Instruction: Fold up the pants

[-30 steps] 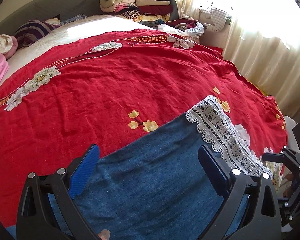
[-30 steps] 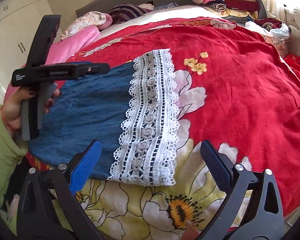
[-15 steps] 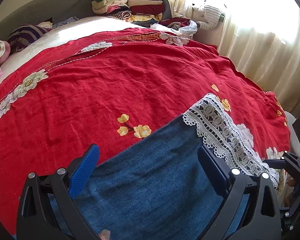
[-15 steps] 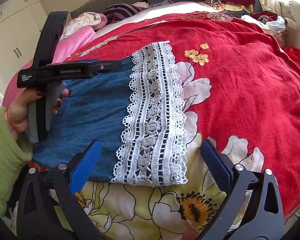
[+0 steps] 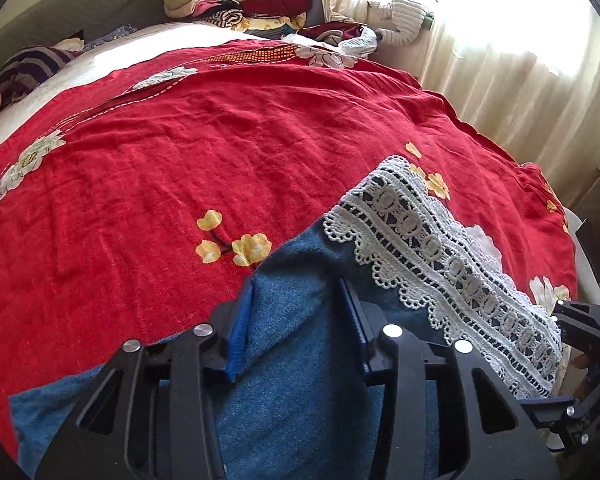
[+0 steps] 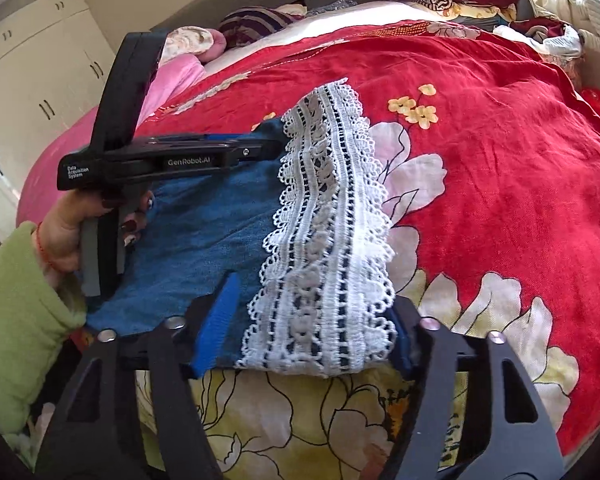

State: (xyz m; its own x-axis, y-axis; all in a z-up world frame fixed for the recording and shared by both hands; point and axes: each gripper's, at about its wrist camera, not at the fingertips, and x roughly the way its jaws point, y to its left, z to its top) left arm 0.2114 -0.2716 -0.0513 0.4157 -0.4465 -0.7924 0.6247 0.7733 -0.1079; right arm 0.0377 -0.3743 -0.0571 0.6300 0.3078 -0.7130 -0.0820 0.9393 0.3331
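The blue denim pants (image 5: pixel 300 392) lie on a red floral bedspread (image 5: pixel 180 152), filling the lower middle of the left wrist view, with their white lace hem (image 5: pixel 440 264) running down toward the lower right. In the right wrist view the same pants (image 6: pixel 204 224) sit at centre left, and the lace hem (image 6: pixel 332 232) stands bunched and lifted in the middle of the frame.

The left gripper (image 5: pixel 300 312) pinches a raised ridge of denim between its fingers, just left of the lace; its blue pad (image 5: pixel 240 328) presses against the fabric. The right gripper (image 6: pixel 312 320) pinches the lace hem and the denim beside it at the near edge of the bedspread, its fingers closed in on both sides of the bunched cloth.

At the left of the right wrist view a hand (image 6: pixel 80 232) in a green sleeve grips the left gripper's handle. Folded clothes (image 5: pixel 244 0) are stacked at the top of the left wrist view, with a pale curtain (image 5: pixel 520 72) at upper right. White cabinets (image 6: pixel 32 68) fill the upper left of the right wrist view.
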